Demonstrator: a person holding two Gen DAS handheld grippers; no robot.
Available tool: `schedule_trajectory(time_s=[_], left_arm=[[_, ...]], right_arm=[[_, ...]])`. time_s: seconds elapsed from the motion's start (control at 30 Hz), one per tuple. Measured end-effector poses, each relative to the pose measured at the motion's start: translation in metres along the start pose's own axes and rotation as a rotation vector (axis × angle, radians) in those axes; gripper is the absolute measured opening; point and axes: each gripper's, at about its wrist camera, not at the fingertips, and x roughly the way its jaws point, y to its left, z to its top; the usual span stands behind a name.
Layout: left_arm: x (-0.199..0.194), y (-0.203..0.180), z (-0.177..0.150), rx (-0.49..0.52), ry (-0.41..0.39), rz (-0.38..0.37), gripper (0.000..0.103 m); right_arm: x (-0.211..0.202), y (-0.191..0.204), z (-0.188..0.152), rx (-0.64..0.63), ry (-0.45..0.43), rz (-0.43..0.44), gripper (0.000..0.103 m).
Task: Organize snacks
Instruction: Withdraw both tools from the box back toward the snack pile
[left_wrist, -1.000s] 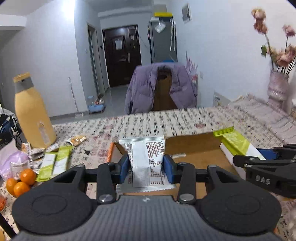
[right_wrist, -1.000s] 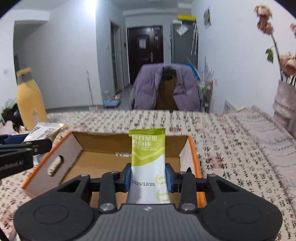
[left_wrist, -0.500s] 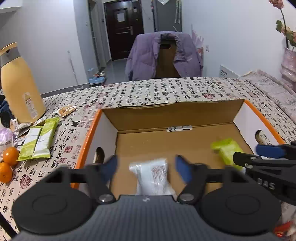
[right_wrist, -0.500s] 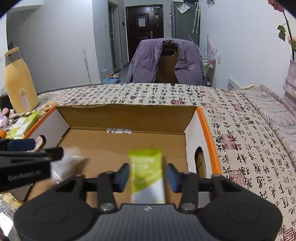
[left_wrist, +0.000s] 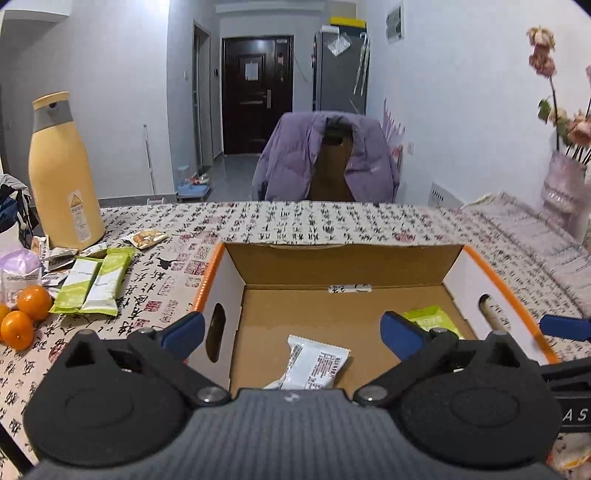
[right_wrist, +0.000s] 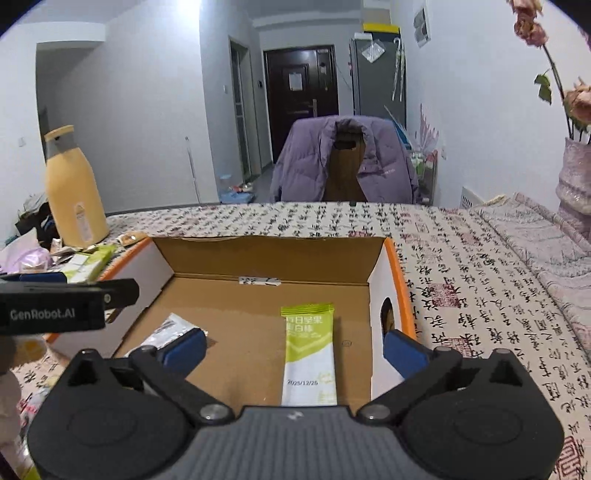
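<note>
An open cardboard box (left_wrist: 207, 284) with an orange rim sits on the patterned tablecloth. A white snack packet (left_wrist: 317, 365) lies loose on its floor, below my left gripper (left_wrist: 291, 332), whose jaws are opening wide with no pad touching it. A green snack bar (right_wrist: 308, 354) lies flat on the box (right_wrist: 397, 280) floor under my right gripper (right_wrist: 295, 345). Its jaws are opening too, clear of the bar. The green bar (left_wrist: 430, 319) also shows in the left wrist view, and the white packet (right_wrist: 173, 330) in the right wrist view.
Left of the box lie two green snack bars (left_wrist: 92, 284), small wrappers and oranges (left_wrist: 26, 310), beside a tall yellow bottle (left_wrist: 62, 177). A chair draped with a purple jacket (left_wrist: 325, 158) stands behind the table. A vase (left_wrist: 565, 192) of flowers is at the far right.
Both grippers were shut on packets held upright; both have opened. The white packet and the green bar have dropped onto the box floor. Both hands dipped, then tilted back up.
</note>
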Motion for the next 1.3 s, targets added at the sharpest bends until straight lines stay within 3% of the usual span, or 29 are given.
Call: schedule_trajectory(time_s=[0.5, 0.9, 1.3], left_arm=[[-0.121, 0.023, -0.049, -0.025, -0.205, -0.056, 0.103], [-0.16, 0.029, -0.106, -0.005, -0.206, -0.069, 0.103], [-0.181, 0.047, -0.152, -0.026, -0.181, -0.067, 0.103]], right_arm=[[-0.11, 0.019, -0.057, -0.04, -0.159, 0.032, 0.103], [-0.159, 0.028, -0.107, -0.021, -0.185, 0.032, 0.103], [-0.171, 0.032, -0.151, -0.011, -0.137, 0.02, 0.103]])
